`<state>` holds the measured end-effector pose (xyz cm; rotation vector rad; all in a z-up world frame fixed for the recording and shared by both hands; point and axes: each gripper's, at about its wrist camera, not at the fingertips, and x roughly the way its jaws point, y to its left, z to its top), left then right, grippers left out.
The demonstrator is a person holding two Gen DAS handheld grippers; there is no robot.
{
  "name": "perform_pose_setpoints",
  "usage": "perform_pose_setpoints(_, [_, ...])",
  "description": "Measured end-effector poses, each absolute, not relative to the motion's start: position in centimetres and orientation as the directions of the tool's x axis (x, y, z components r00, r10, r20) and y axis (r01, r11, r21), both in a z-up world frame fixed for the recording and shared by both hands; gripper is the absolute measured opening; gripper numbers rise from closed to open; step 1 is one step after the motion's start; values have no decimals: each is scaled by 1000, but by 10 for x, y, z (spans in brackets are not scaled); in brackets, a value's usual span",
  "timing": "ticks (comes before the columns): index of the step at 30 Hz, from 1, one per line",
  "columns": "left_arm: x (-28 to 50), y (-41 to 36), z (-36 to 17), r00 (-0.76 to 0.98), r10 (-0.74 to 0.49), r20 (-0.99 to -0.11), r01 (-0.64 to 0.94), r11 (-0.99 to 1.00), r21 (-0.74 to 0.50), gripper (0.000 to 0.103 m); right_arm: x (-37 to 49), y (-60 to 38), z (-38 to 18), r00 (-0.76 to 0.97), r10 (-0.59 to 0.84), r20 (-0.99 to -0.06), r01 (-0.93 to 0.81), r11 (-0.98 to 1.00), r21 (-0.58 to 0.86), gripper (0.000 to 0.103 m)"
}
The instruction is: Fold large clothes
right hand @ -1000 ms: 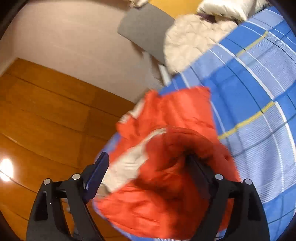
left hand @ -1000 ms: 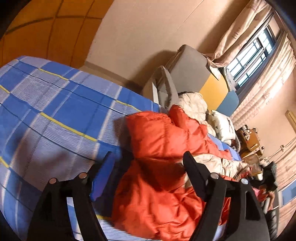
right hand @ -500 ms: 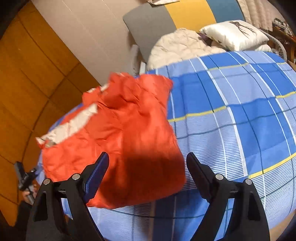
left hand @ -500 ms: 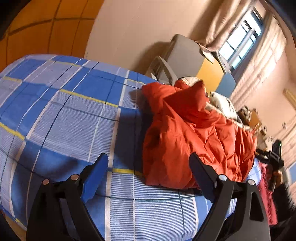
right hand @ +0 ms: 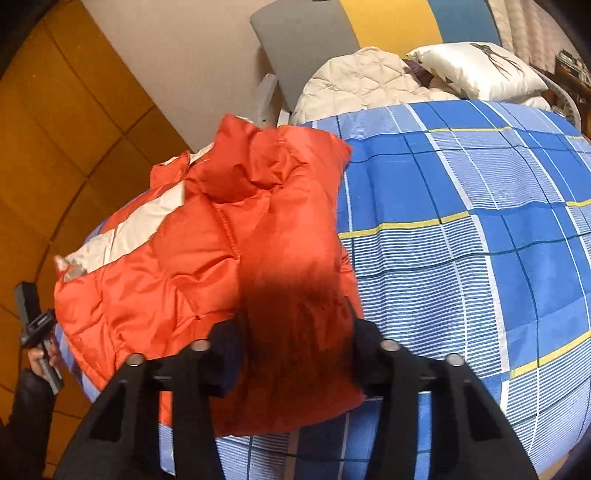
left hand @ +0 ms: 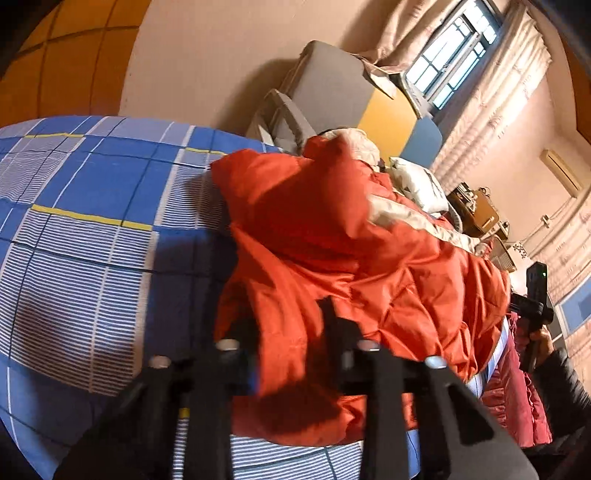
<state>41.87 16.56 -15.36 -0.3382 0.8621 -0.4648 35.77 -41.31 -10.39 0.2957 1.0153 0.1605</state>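
Note:
An orange puffer jacket (left hand: 332,258) with a cream band lies bunched on the blue plaid bed (left hand: 92,236). My left gripper (left hand: 291,328) sits at the jacket's near edge, its jaws closing with a ridge of orange fabric pinched between them. In the right wrist view the same jacket (right hand: 177,258) spreads to the left, and my right gripper (right hand: 291,332) is closing on a thick fold of its near edge that fills the gap. Both sets of fingertips are partly buried in fabric.
A cream quilted garment (right hand: 362,81) and a white pillow (right hand: 476,70) lie by the grey, yellow and blue headboard (right hand: 391,22). The bedsheet (right hand: 480,258) lies bare to the right. A hand in a dark sleeve (left hand: 543,343) holds the other tool beside dark red cloth (left hand: 517,398).
Both grippers have dropped onto the jacket's near edge, and their jaws, wide apart before, have come together on the orange fabric. The jacket now lies settled on the bed.

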Motion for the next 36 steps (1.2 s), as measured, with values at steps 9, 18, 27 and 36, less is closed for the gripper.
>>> perform_pose_setpoints(9, [365,172,-134,597,-523,-608,275,846,-457,9,329,-406,-86,539,293,-789,-25,942,333,22])
perform_pose_setpoints(18, [289,183,-118,608,-533,-588,281,837,-469,8,268,-406,-65,549,347,-760,-51,922,384,21])
perform_pose_setpoints(27, [239,178,-118,596,-513,-618,278,853,-441,14,222,-413,-71,510,346,-787,-49,926,376,21])
perform_pose_setpoints(36, [248,169,-102,661,-377,-649,253,926,-280,61,245,-395,-68,536,203,-819,-44,976,213,61])
